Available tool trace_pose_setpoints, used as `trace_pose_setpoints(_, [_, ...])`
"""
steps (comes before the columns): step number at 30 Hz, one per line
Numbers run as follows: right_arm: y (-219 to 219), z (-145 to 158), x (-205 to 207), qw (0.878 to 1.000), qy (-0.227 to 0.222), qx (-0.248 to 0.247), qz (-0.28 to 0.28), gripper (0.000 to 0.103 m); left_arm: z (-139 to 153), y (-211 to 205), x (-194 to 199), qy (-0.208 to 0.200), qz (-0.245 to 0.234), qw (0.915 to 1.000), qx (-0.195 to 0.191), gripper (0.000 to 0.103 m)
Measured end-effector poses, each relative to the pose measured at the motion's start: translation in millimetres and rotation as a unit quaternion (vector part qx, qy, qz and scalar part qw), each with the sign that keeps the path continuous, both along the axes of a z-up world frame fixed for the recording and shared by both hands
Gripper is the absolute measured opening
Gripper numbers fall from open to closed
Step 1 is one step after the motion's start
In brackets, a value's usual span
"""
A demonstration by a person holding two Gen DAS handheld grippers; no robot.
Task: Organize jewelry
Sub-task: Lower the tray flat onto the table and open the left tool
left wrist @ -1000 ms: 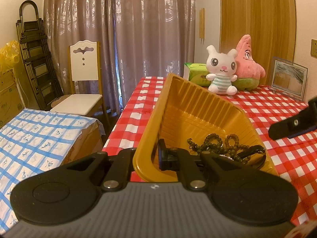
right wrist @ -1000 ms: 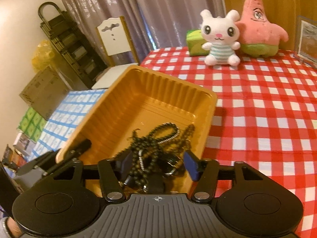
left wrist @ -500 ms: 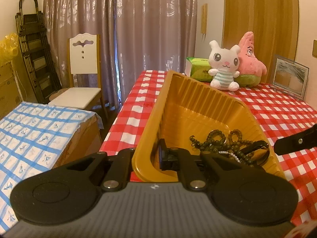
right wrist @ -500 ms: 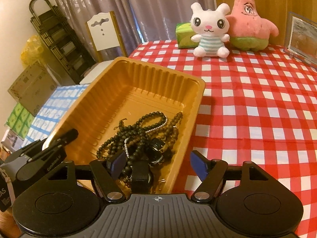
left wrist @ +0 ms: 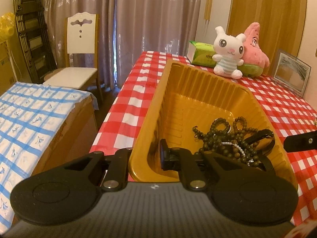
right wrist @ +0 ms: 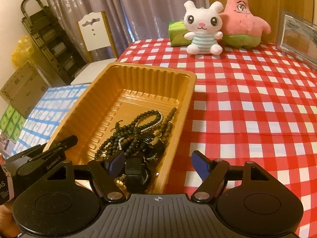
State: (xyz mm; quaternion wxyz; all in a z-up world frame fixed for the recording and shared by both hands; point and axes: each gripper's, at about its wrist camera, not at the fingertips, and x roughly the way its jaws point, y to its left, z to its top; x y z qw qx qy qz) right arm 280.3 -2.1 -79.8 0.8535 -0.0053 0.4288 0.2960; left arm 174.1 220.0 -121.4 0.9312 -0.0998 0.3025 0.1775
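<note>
An orange plastic tray (left wrist: 200, 91) sits at the table's left edge and also shows in the right wrist view (right wrist: 126, 83). In it lies a tangle of dark bead necklaces (left wrist: 220, 136) (right wrist: 134, 130) with a black watch (right wrist: 150, 148). My left gripper (left wrist: 145, 156) is shut on the tray's near-left wall, one finger outside and one inside. My right gripper (right wrist: 158, 162) is open and empty, held above the tray's near-right corner. The left gripper shows at the left of the right wrist view (right wrist: 51, 154).
The table has a red-and-white checked cloth (right wrist: 247, 103). At the far side stand a white bunny plush (right wrist: 202, 27), a pink starfish plush (right wrist: 241, 17), a green tissue pack (left wrist: 202, 53) and a picture frame (right wrist: 299, 35). A white chair (left wrist: 79, 59) and a blue-checked box (left wrist: 33, 117) stand to the left.
My right gripper has opened wider and drawn back and up from the jewelry in the tray. My left gripper keeps its hold on the tray wall; the tray has settled lower.
</note>
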Motion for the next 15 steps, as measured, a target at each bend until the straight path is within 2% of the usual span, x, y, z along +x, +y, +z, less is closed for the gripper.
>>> trace_pose_setpoints(6, [3, 1, -6, 1.0, -0.005, -0.001, -0.007, 0.076, -5, 7, -2, 0.012, -0.007, 0.9997, -0.021, 0.023])
trace_pose_setpoints(8, [3, 1, -8, 1.0, -0.007, 0.0, -0.01, 0.077, -8, 11, -3, 0.02, -0.007, 0.9991, -0.037, 0.038])
trace_pose_setpoints(10, [3, 2, -10, 1.0, -0.01, 0.0, -0.014, 0.077, -8, 13, -6, 0.021, -0.005, 0.9988, -0.045, 0.041])
trace_pose_setpoints(15, [4, 2, -14, 1.0, -0.018, 0.005, -0.017, 0.078, -3, 15, -16, 0.018, -0.017, 0.9989, -0.039, 0.057])
